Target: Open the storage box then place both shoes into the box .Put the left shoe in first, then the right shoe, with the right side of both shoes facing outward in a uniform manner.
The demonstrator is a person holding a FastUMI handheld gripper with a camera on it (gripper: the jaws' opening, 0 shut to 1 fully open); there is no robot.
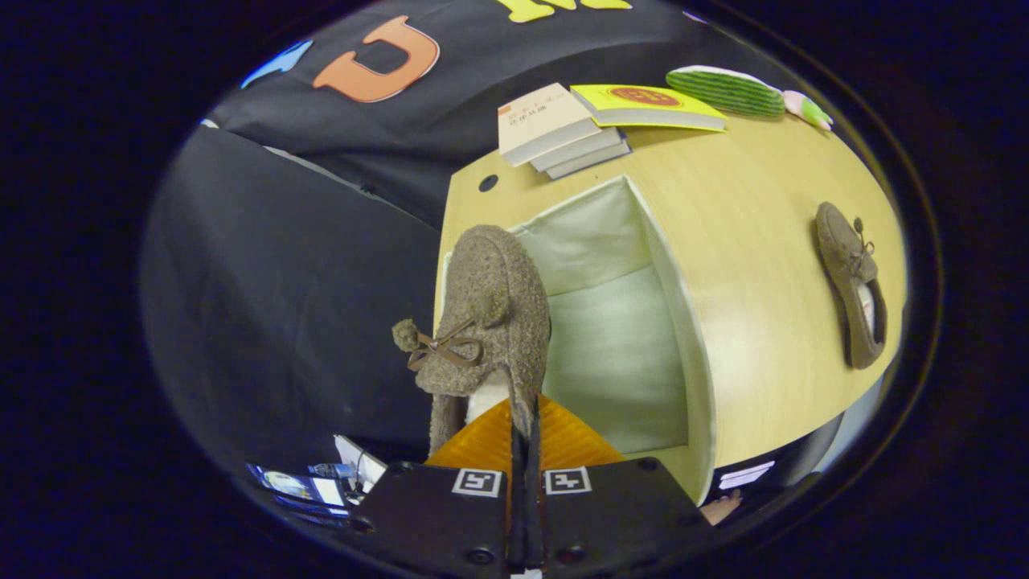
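First shoe carried over open box.
Tool (pixel 524 450) clamped on fuzzy shoe's (pixel 486 322) heel edge above storage box (pixel 683 338); next lower it in; second shoe (pixel 848 281) waits on surface (pixel 764 201).

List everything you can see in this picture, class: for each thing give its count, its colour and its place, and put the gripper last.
Held shoe: one, brown fuzzy, pinched between the fingers, over the box.
Second shoe: one, brown, lying on the table beyond the box.
Storage box: one, white, open, just ahead of the fingers.
Books: a stack, pale, plus one yellow, far end of the table.
Table: one, light wood.
Gripper: one, orange fingers, shut on the shoe's rim.
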